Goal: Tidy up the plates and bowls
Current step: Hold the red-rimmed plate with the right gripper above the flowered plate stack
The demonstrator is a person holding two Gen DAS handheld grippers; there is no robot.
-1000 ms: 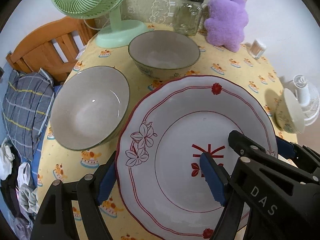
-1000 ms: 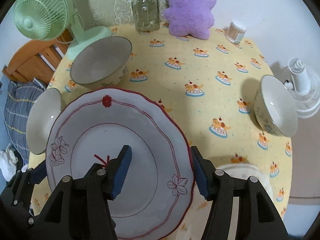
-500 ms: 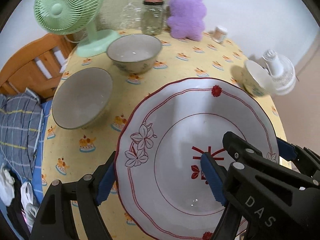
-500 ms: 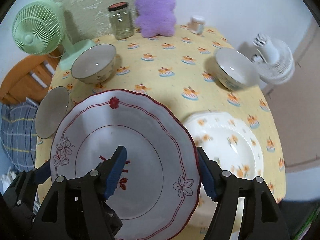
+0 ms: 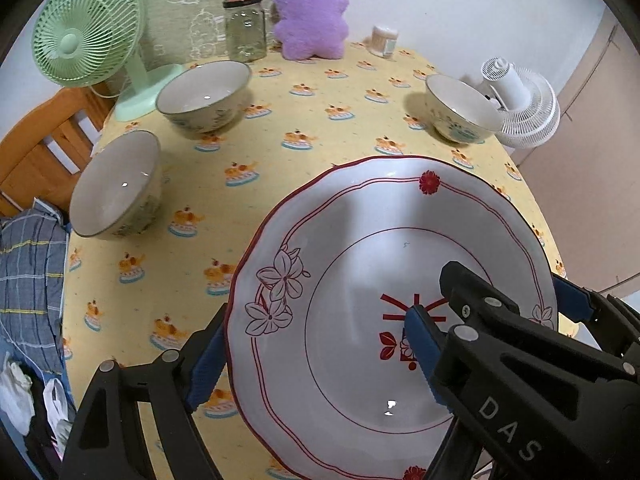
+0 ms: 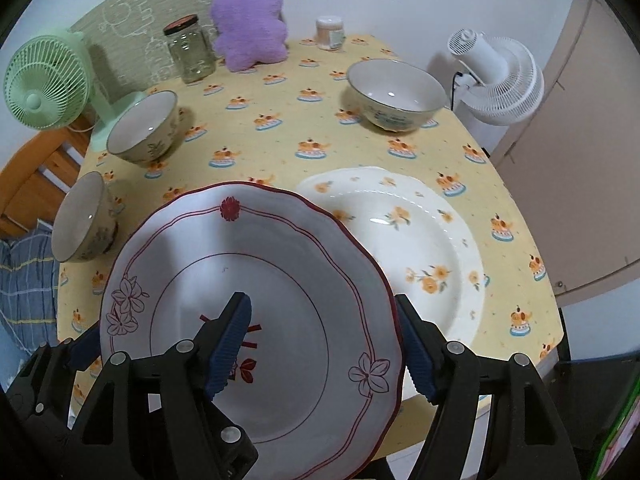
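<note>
Both tongs held the red-rimmed plate (image 6: 256, 320) aloft: the left gripper (image 5: 316, 356) pinched its rim at nine o'clock, the right gripper (image 6: 324, 344) at three. Keeping it level and centring it over the orange-flowered plate (image 6: 420, 236), which lay toward two o'clock, seemed wise before lowering.

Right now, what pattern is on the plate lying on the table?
Orange flowers on white plate; right wrist view.

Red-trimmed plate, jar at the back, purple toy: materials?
Red-trimmed plate: looks like glazed ceramic, though melamine is possible; glossy white with sharp highlights and printed red lines. Jar: clear glass, see-through walls, with a dark lid, maybe metal. Purple toy: plush fabric with a fuzzy matte pile.
</note>
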